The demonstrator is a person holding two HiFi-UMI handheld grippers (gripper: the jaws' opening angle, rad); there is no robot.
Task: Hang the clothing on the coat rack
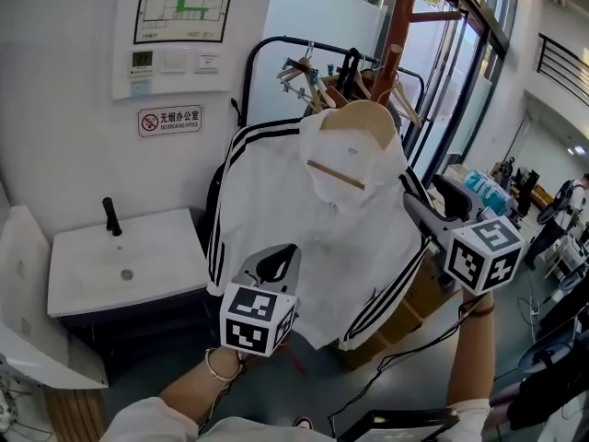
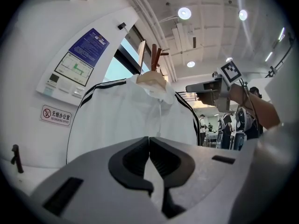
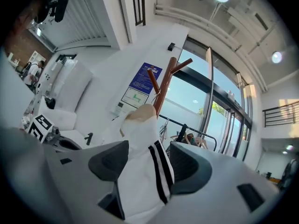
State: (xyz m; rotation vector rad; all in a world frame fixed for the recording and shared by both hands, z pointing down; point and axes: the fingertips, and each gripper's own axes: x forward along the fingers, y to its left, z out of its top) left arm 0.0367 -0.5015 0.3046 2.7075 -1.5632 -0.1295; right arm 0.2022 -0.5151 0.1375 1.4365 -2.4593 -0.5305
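A white jacket (image 1: 313, 238) with black sleeve stripes hangs on a wooden hanger (image 1: 363, 118), held up in front of the brown wooden coat rack (image 1: 398, 35). My right gripper (image 1: 411, 207) is shut on the jacket's striped shoulder; in the right gripper view the striped cloth (image 3: 145, 171) fills the gap between the pads of the right gripper (image 3: 149, 160), with the hanger (image 3: 140, 113) and the rack (image 3: 163, 85) beyond. My left gripper (image 1: 278, 263) sits in front of the jacket's lower front. In its own view the left gripper (image 2: 149, 141) is shut with tips touching, and the jacket (image 2: 126, 115) hangs ahead.
A white sink (image 1: 92, 274) with a black tap (image 1: 110, 217) stands at the left against the wall. A black garment rail (image 1: 276, 44) with spare hangers (image 1: 313, 76) is behind the jacket. Glass doors, desks and people lie to the right.
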